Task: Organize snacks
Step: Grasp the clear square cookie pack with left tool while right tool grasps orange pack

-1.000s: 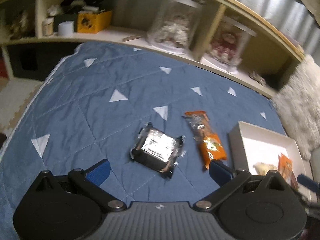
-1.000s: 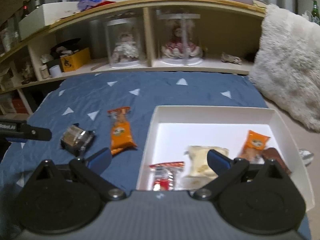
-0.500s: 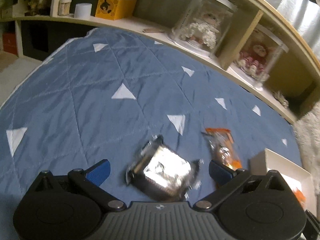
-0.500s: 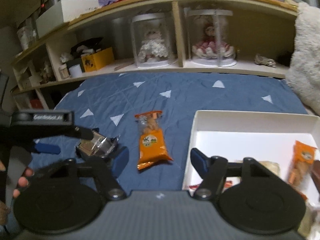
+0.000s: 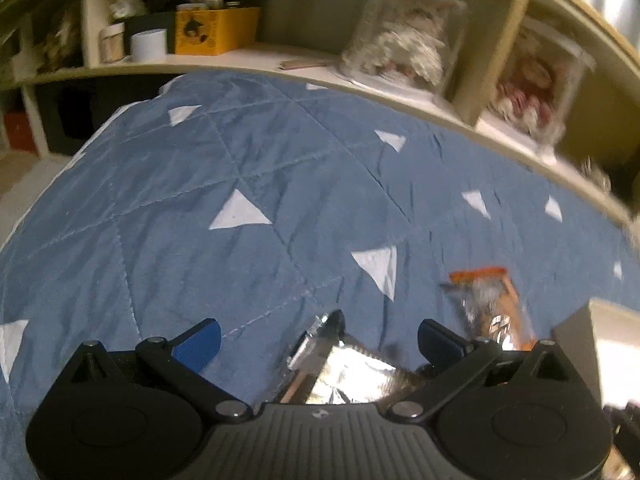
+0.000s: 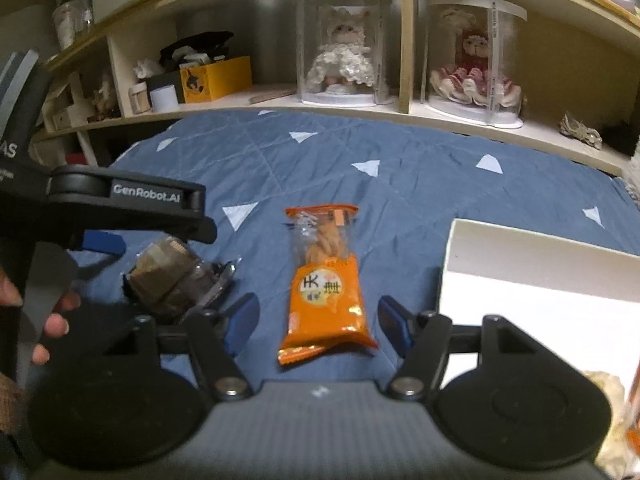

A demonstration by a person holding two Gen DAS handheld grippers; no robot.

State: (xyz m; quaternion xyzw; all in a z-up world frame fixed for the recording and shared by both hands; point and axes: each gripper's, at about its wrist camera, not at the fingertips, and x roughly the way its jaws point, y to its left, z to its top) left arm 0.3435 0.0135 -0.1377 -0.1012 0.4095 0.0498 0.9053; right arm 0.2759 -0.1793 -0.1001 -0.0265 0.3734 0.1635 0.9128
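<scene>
A silver-wrapped dark snack [image 5: 344,372] lies on the blue quilt, between the open fingers of my left gripper [image 5: 318,340]. It also shows in the right wrist view [image 6: 176,276], under the left gripper [image 6: 120,216]. An orange snack packet [image 6: 326,280] lies lengthwise on the quilt, right in front of my open right gripper [image 6: 318,320], between its fingers. It shows blurred at the right of the left wrist view [image 5: 492,312]. The white box [image 6: 540,280] stands to the right.
A wooden shelf [image 6: 360,108] runs along the far edge of the quilt, holding two doll display cases [image 6: 340,48], a yellow box [image 6: 216,78] and a white cup [image 6: 163,98]. A pale snack [image 6: 608,392] lies in the white box's near corner.
My left gripper has moved down and forward over the silver-wrapped snack, which now lies between its fingers. My right gripper has swung left from the white box to face the orange packet.
</scene>
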